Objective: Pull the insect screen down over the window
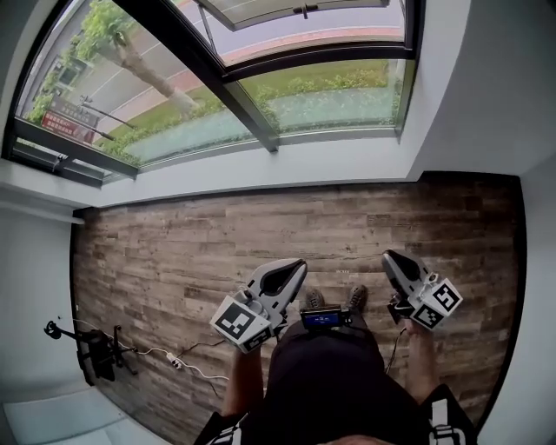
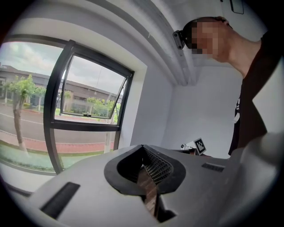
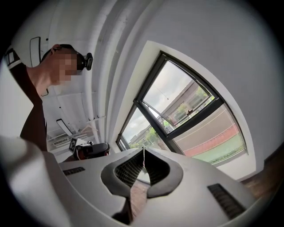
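Observation:
The window (image 1: 261, 78) has a dark frame, and its upper sash (image 1: 300, 10) is tilted open; I can make out no insect screen on it. Both grippers hang low in front of my body, well short of the window. My left gripper (image 1: 300, 263) points toward the glass with its jaws together and nothing between them; in the left gripper view its tips (image 2: 142, 146) meet in front of the window (image 2: 84, 111). My right gripper (image 1: 388, 255) is likewise shut and empty, and its tips (image 3: 143, 149) touch below the window (image 3: 186, 111).
A wood plank floor (image 1: 174, 252) runs from my feet to the white wall (image 1: 261, 169) under the window. A black stand (image 1: 95, 352) with cables and a power strip (image 1: 176, 361) sits at the lower left. White walls close in on both sides.

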### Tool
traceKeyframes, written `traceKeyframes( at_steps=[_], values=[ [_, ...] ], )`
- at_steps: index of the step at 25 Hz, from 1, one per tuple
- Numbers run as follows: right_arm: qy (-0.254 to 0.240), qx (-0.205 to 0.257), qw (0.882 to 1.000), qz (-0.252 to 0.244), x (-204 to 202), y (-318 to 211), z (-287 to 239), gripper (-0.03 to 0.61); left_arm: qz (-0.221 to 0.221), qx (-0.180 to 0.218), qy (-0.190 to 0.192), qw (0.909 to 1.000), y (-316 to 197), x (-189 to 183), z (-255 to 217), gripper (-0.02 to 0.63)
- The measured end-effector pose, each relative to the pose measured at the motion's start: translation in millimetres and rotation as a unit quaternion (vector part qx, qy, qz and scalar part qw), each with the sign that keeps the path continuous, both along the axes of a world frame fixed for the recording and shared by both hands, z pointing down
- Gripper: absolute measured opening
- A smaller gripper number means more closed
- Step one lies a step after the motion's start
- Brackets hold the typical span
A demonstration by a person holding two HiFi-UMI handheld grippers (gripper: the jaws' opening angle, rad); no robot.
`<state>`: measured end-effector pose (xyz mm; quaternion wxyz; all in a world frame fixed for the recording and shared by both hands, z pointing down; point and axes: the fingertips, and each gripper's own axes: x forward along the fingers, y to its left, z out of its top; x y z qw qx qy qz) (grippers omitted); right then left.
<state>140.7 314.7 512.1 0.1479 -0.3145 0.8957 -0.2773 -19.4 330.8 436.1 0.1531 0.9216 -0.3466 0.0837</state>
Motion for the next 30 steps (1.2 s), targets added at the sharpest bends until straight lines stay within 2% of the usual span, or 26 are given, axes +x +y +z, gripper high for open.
traceKeyframes(
  at_steps=[4, 10, 13, 18, 20, 21, 22, 24, 28, 30],
  values=[
    [0.017, 0.018, 1.000, -0.008, -4, -7, -1, 0.008, -0.037, 0.016, 0.003, 0.9992, -9, -14, -5, 0.006],
    [0.031, 0.043, 0.998, 0.019, 10, -9, -17, 0.008, -0.070, 0.089, 0.047, 0.9924, -33, -22, -40, 0.006],
    [0.037, 0.049, 0.998, 0.019, 8, -7, -19, 0.008, -0.065, 0.104, 0.029, 0.9920, -35, -22, -43, 0.006],
    [0.076, 0.085, 0.993, 0.028, 5, -18, -28, 0.009, -0.067, 0.122, -0.035, 0.9897, -44, -29, -29, 0.006],
    [0.097, 0.101, 0.990, 0.032, 2, -23, -32, 0.013, -0.075, 0.129, -0.038, 0.9881, -56, -35, -30, 0.010],
    [0.109, 0.108, 0.988, 0.032, -1, -26, -35, 0.033, -0.078, 0.134, -0.032, 0.9874, -64, -38, -32, 0.029],
    [0.122, 0.115, 0.985, 0.031, -4, -31, -37, 0.052, -0.079, 0.140, -0.024, 0.9868, -73, -41, -35, 0.084],
    [0.151, 0.125, 0.980, 0.032, -10, -45, -40, 0.066, -0.080, 0.151, -0.002, 0.9853, -96, -46, -40, 0.149],
    [0.197, 0.135, 0.970, 0.049, -25, -87, -43, 0.067, -0.071, 0.170, 0.040, 0.9820, -150, -66, -45, 0.161],
    [0.207, 0.131, 0.967, 0.065, -34, -114, -48, 0.067, -0.056, 0.178, 0.043, 0.9815, -179, -77, -45, 0.160]
  ],
)
